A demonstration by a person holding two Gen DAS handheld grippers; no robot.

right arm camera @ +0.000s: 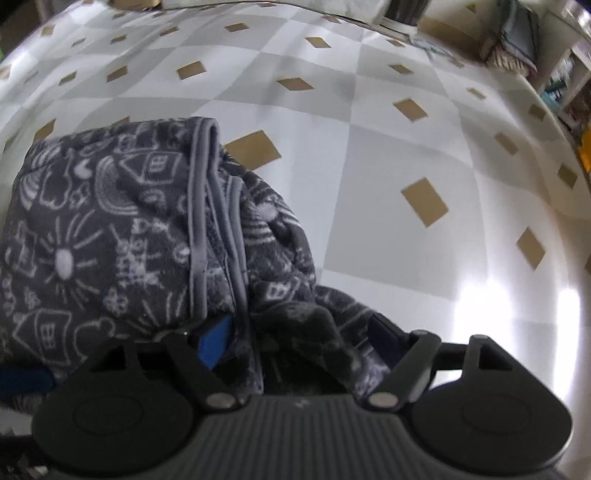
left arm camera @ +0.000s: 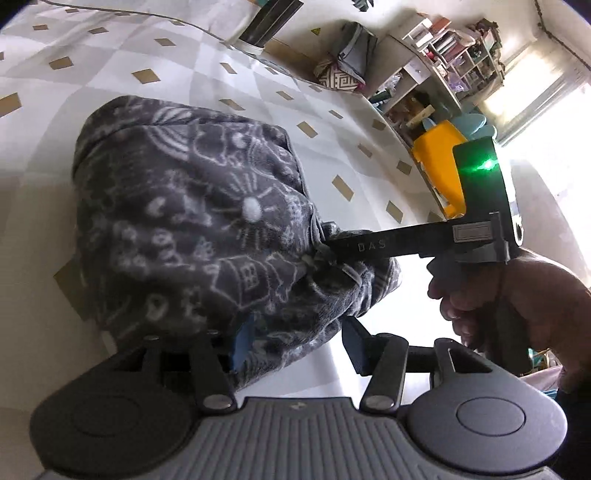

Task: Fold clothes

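A dark grey fleece garment [left arm camera: 192, 221] with white doodle prints lies folded in a thick bundle on the checked tablecloth [left arm camera: 184, 55]. My left gripper [left arm camera: 295, 345] is at its near edge, jaws drawn in on a thick fold that fills the gap between the blue pads [left arm camera: 238, 349]. My right gripper [left arm camera: 328, 248], held by a hand [left arm camera: 517, 295], pokes into the bundle's right side, where the cloth puckers. In the right wrist view the garment [right arm camera: 110, 229] shows piped hems, and the right gripper [right arm camera: 301, 339] stands with jaws wide and loose cloth lying between them.
The tablecloth [right arm camera: 369, 147] stretches far and right of the bundle. At the far edge stand a dark cylinder on a white base [left arm camera: 266, 22] and a cable [left arm camera: 147, 14]. Beyond the table are a yellow bin [left arm camera: 439, 162], a bag [left arm camera: 351, 48] and cluttered shelves [left arm camera: 454, 48].
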